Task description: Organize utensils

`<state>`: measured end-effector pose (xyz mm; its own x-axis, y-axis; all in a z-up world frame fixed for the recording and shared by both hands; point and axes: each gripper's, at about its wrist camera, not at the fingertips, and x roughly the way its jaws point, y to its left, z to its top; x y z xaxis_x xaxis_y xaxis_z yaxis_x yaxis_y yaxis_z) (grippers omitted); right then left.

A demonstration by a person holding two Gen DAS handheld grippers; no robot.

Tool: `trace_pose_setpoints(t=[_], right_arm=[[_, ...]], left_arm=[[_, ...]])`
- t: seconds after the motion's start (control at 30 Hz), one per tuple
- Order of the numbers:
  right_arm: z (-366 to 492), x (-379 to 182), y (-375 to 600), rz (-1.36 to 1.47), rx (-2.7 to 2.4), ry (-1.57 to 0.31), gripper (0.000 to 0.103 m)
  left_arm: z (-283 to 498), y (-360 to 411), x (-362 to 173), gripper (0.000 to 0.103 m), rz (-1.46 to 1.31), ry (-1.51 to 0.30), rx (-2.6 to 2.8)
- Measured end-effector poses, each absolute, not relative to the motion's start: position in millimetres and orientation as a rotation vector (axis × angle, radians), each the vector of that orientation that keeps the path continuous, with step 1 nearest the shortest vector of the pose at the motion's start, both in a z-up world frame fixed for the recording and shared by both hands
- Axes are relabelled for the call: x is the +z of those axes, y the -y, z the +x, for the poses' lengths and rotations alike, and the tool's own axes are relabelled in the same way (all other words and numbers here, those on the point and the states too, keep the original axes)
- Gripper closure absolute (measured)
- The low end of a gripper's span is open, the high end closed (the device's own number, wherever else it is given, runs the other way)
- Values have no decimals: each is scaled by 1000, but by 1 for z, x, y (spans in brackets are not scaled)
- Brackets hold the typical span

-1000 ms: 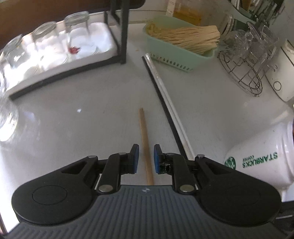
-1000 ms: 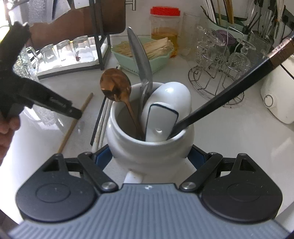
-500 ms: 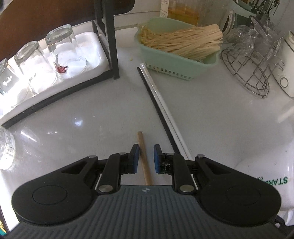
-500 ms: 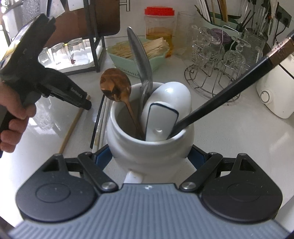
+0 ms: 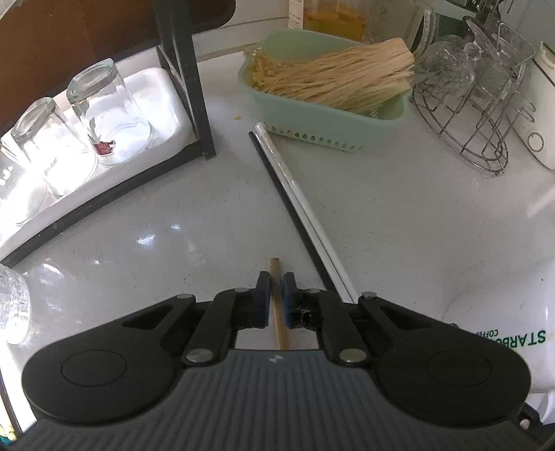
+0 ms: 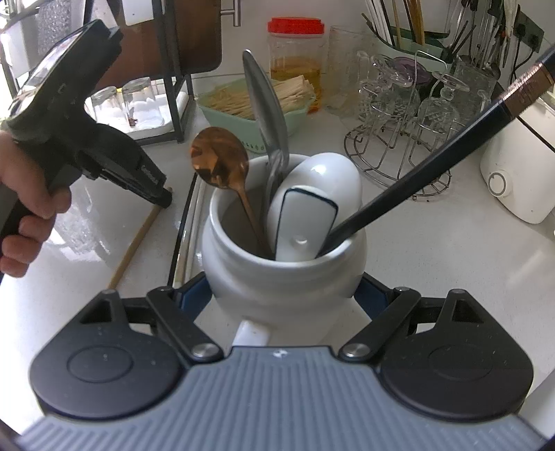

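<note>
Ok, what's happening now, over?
Left gripper jaws closing around thin wooden chopstick on counter. Right gripper clamps white ceramic utensil jar. Nothing blocking.

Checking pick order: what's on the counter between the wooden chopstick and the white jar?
A black chopstick and a white one, side by side on the counter between the wooden chopstick and the white jar. Both wrist views show them.

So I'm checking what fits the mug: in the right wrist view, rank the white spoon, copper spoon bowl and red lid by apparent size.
1. White spoon, nearest.
2. Copper spoon bowl and red lid look alike; the lid stands farther off, so unranked.
</note>
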<state>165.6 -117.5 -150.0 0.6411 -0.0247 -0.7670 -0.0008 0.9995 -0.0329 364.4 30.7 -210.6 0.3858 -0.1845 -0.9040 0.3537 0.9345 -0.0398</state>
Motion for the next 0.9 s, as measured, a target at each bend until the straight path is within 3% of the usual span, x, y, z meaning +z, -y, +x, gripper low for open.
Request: trace_pose_setpoints(t=[0.3,0.9], right_arm=[[171,-152,124,-50,24,-856,13],[191,-153,142,-127,200,-835,13]], left_arm=[[358,-35,-189,96,136,-1084,-362],[300,-19,-73,96,47,-878,-306]])
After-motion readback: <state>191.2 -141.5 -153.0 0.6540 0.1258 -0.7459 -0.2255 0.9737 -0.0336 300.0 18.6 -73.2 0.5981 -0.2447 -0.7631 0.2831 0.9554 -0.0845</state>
